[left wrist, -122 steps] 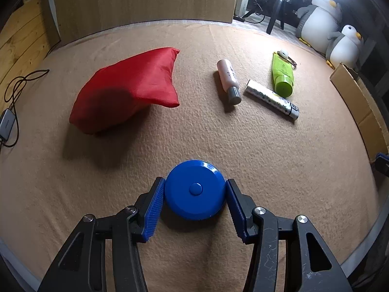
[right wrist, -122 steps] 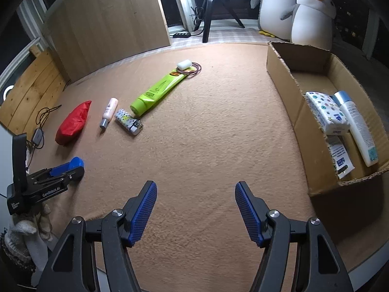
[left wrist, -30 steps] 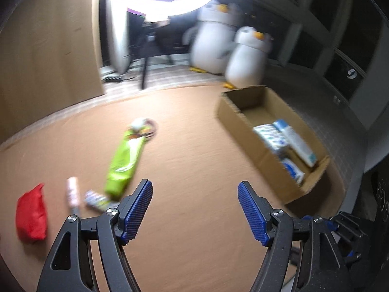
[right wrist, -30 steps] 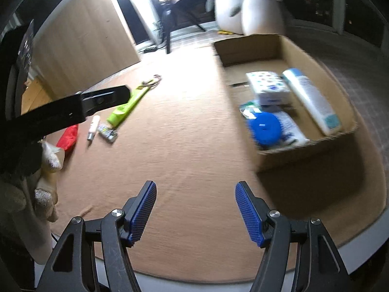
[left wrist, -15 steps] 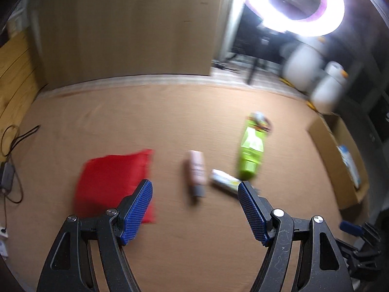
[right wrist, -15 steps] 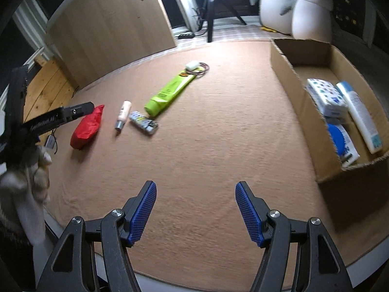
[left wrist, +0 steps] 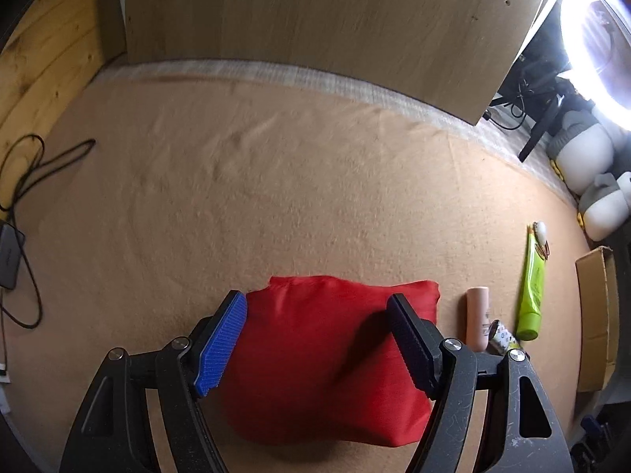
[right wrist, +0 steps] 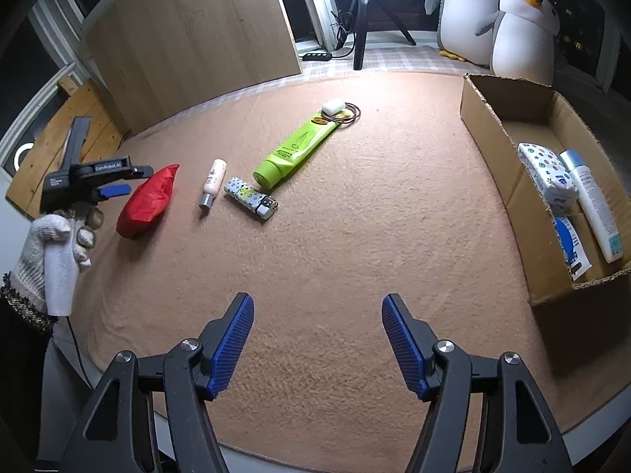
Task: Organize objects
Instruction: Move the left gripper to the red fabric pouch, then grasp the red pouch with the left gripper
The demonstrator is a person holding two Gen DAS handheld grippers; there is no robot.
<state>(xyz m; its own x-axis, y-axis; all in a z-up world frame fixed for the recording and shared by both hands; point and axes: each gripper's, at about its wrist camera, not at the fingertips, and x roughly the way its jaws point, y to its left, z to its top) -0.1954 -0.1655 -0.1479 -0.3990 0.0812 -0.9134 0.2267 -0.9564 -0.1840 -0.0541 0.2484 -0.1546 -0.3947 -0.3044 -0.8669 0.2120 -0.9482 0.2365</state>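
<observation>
Roughly halfway, by my reading: the cardboard box (right wrist: 508, 126), at three o'clock on the tan blanket (right wrist: 355, 216) in the right wrist view, already holds a patterned tissue pack (right wrist: 546, 175), a white bottle (right wrist: 591, 203) and a blue round case (right wrist: 566, 242) lying on a leaflet. Five things lie outside it, toward ten and eleven o'clock: a red pouch (right wrist: 148, 201), a small pink bottle (right wrist: 213, 183), a patterned lighter (right wrist: 250, 197), a green tube (right wrist: 297, 146), and at the tube's far end a little white case (right wrist: 333, 106) on a loop of hair ties (right wrist: 349, 114).

The left gripper (left wrist: 317, 339), held in a gloved hand (right wrist: 59, 236), hangs over the pouch with its jaws spread wide and nothing clamped; in its own view the blue pads frame the pouch at six o'clock, though I cannot tell whether they touch the fabric. The right gripper (right wrist: 317, 341) is also open and empty, above bare blanket, well apart from every object.

The pouch looks like the next item for the box, the other four after it.
</observation>
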